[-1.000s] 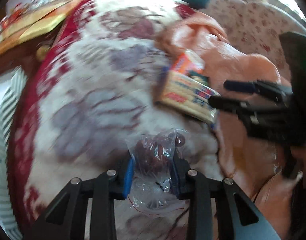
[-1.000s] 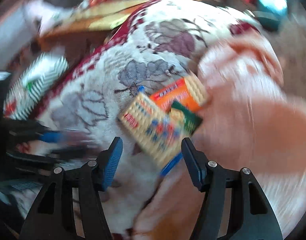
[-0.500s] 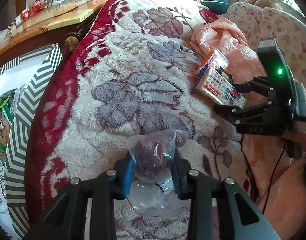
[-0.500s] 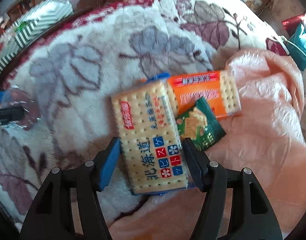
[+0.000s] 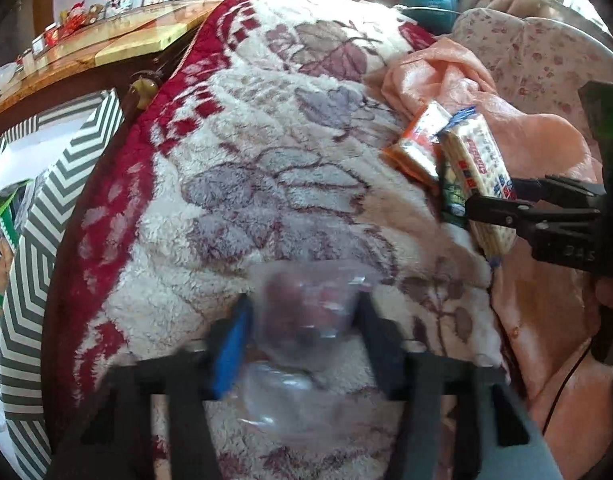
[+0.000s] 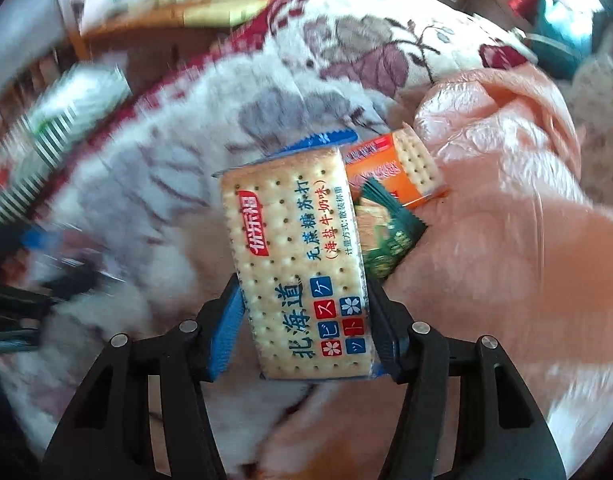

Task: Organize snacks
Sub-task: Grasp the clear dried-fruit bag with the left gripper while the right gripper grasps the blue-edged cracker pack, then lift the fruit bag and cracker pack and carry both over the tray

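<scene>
- The cracker packet [image 6: 302, 264] lies lengthwise between the right gripper [image 6: 304, 328] fingers, which pinch its near end.
- Beside it, touching, lie an orange packet [image 6: 390, 168] and a green packet [image 6: 386, 240], over the floral blanket [image 6: 186, 184].
- The left gripper [image 5: 302, 340] fingers clamp a clear bag [image 5: 306, 304], blurred, above that blanket.

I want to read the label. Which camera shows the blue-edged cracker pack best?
The right wrist view: the cracker pack faces the camera, print sharp, inside the right claw. The left wrist view shows it edge-on and small.
</scene>
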A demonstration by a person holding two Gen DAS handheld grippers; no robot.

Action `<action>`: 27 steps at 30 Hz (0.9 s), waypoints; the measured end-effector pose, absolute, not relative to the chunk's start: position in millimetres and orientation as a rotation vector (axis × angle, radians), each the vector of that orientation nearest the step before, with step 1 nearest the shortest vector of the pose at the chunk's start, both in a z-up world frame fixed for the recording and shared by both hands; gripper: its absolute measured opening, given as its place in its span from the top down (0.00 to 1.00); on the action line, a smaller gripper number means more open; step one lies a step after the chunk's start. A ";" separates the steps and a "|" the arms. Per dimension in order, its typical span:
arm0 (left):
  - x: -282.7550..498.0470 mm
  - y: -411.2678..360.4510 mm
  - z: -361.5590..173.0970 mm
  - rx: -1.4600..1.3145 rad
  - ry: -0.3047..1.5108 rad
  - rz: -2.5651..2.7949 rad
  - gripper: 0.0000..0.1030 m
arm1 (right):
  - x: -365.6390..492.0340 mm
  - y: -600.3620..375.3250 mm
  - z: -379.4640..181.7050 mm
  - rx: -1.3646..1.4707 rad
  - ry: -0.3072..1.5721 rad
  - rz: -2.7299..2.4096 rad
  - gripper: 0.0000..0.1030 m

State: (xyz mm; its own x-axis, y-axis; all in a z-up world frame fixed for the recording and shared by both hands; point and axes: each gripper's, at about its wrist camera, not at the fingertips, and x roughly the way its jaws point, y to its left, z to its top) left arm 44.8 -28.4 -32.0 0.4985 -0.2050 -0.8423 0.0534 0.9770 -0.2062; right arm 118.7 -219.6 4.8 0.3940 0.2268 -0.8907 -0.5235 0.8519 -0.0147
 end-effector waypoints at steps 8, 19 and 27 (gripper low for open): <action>25.6 -26.8 -21.9 -0.118 1.034 -0.130 0.68 | 78.2 -209.3 0.1 -0.087 1.080 0.551 0.47; -0.4 3.8 -2.0 -0.122 0.956 -0.016 0.68 | 53.8 -178.2 -1.9 -0.057 1.092 0.621 0.47; -6.9 24.3 7.8 -0.134 0.916 0.050 0.68 | 48.5 -154.1 10.3 -0.075 1.063 0.649 0.47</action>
